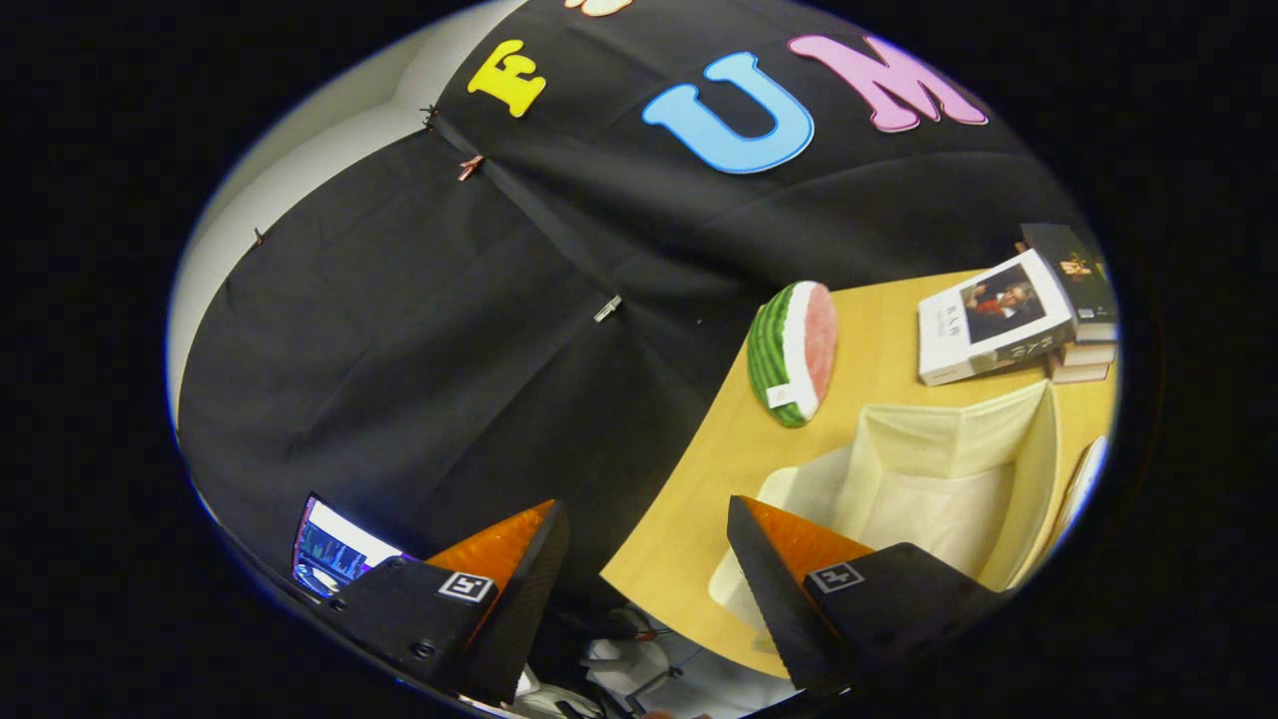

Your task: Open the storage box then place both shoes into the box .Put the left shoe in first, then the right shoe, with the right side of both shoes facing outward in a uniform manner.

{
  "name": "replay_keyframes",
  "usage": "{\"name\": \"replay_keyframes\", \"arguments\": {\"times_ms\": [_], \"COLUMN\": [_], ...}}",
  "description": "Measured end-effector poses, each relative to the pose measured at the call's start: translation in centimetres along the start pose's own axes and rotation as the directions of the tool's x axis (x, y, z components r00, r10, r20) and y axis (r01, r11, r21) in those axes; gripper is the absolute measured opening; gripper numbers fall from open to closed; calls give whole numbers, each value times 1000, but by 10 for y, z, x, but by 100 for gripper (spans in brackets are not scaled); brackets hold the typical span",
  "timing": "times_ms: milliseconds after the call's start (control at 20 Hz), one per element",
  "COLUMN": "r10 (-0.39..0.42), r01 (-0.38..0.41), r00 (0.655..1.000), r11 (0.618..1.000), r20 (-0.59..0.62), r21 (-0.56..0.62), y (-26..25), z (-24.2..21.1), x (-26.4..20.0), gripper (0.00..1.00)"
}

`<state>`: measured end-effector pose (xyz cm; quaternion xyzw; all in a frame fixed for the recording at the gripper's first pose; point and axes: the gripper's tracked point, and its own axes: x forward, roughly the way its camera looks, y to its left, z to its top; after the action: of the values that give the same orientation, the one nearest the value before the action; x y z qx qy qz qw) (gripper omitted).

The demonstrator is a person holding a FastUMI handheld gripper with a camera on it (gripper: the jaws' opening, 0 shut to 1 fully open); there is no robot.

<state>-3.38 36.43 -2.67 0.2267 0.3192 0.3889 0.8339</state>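
ok so the gripper [644,589] is spread wide, fingers well apart w/ nothing between them, not holding anything. Whole view is tilted, so the table [699,479] runs off at an angle. The left finger hangs over the black cloth wall past the table's edge; the right finger sits over the table, right at the near corner of the storage box [939,479].

Box is the cream fabric one. It's open, mouth facing toward the camera, so you look straight into the pale inside. It lies just ahead of the right finger and off to that side, not between the fingers. The finger covers part of its near wall; can't tell if it's touching. Long axis seems to run away from the fingers toward the books, but w/ the fisheye warp I wouldn't swear to it. A pale flap or panel lies flat on the table at its near end, prob the lid but can't say for sure.

Beyond the box there's a watermelon slice toy [792,352] standing on its edge, rind toward the cloth, pink side toward the books. A stack of books [1008,315] sits behind the box, close to its far wall, top one w/ a white cover.

Down by the left finger a lit screen [334,554] peeks out, and some white cables or gear show below the table edge.
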Motion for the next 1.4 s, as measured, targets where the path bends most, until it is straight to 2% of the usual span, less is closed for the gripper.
{"name": "replay_keyframes", "arguments": {"times_ms": [200,300,550,700,1000,1100,1400], "r10": [-108,-189,-396,-489,-569,-604,-644], "r01": [108,189,399,496,572,604,633], "r00": [994,979,907,859,820,797,762], "r11": [994,982,917,868,818,794,762], "r20": [35,71,143,148,57,17,-62], "r21": [-8,3,9,-12,-58,-75,-139], "y": [-54,-90,-174,-215,-258,-276,-321], "z": [9,12,16,11,-19,-31,-45], "x": [-47,-72,-139,-164,-195,-202,-214], "gripper": [98,98,98,98,98,98,98]}}
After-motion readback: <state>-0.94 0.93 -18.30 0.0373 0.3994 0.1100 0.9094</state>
